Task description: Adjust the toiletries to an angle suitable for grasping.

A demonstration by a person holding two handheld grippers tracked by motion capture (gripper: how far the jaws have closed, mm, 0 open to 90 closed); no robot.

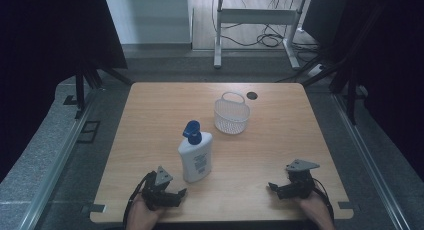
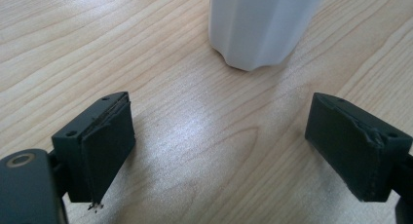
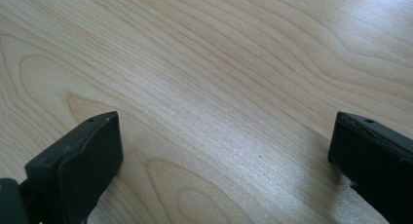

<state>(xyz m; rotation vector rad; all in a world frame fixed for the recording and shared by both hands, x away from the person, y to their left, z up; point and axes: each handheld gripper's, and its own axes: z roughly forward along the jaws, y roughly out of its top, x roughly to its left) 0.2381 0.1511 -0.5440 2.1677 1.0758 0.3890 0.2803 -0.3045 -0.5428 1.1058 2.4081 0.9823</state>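
Note:
A white bottle (image 1: 195, 157) with a blue flip cap (image 1: 192, 131) stands upright near the middle of the wooden table (image 1: 270, 150). Beyond it, to the right, sits a white mesh basket (image 1: 231, 114) with a handle. My left gripper (image 1: 172, 194) rests at the front left edge, open and holding nothing. In the left gripper view the bottle's base (image 2: 258, 29) stands just ahead of my left gripper (image 2: 221, 141). My right gripper (image 1: 280, 187) lies at the front right edge, also open, with bare wood between its jaws in the right gripper view (image 3: 224, 160).
A small dark round hole (image 1: 251, 95) marks the table's far edge. Metal rails run along both sides of the table. A white desk frame (image 1: 255, 25) and cables stand on the floor beyond.

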